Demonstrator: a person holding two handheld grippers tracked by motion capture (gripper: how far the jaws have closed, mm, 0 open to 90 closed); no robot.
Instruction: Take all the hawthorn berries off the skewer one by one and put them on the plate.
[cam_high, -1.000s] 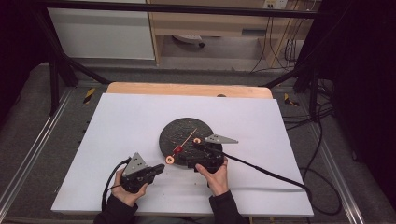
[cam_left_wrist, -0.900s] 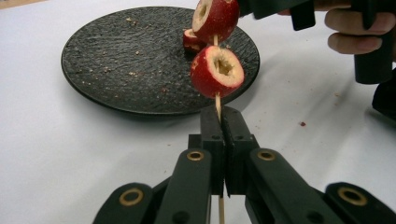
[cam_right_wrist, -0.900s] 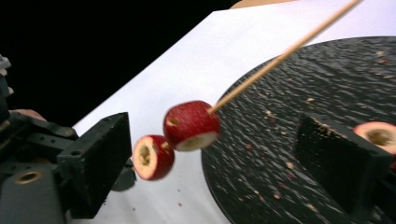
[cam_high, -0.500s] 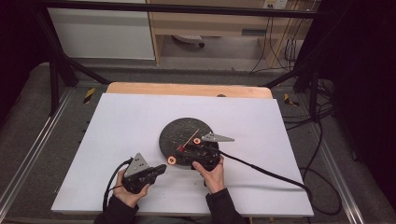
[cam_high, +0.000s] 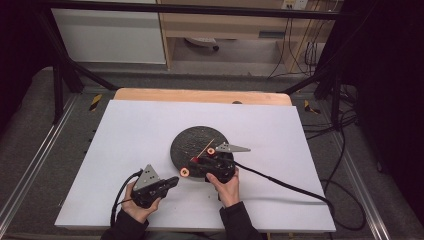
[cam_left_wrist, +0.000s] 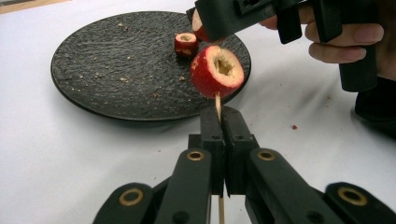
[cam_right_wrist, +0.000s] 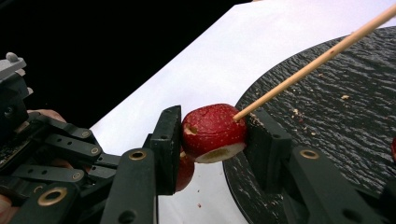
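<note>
My left gripper (cam_left_wrist: 219, 114) is shut on a thin wooden skewer (cam_left_wrist: 217, 101) that points up toward the black slate plate (cam_left_wrist: 116, 70). A red cored fruit (cam_left_wrist: 217, 70) is threaded on it just above the jaws. Higher on the skewer (cam_right_wrist: 317, 58) sits a second red fruit (cam_right_wrist: 212, 133). My right gripper (cam_right_wrist: 212, 126) has just been closing on it, and both pads now touch its sides. A third fruit (cam_left_wrist: 186, 43) lies on the plate. In the high view, both grippers (cam_high: 175, 181) (cam_high: 196, 162) meet at the plate's (cam_high: 190, 140) near edge.
The plate rests on a white sheet (cam_high: 150, 130) that covers the wooden table (cam_high: 200, 95). Crumbs are scattered on the plate and the sheet. A black cable (cam_high: 285, 185) trails right from the right gripper. Dark frame bars and cables surround the table.
Both hands have kept their places. In the high view, no clear shift of the skewer, the fruits or the plate shows.
</note>
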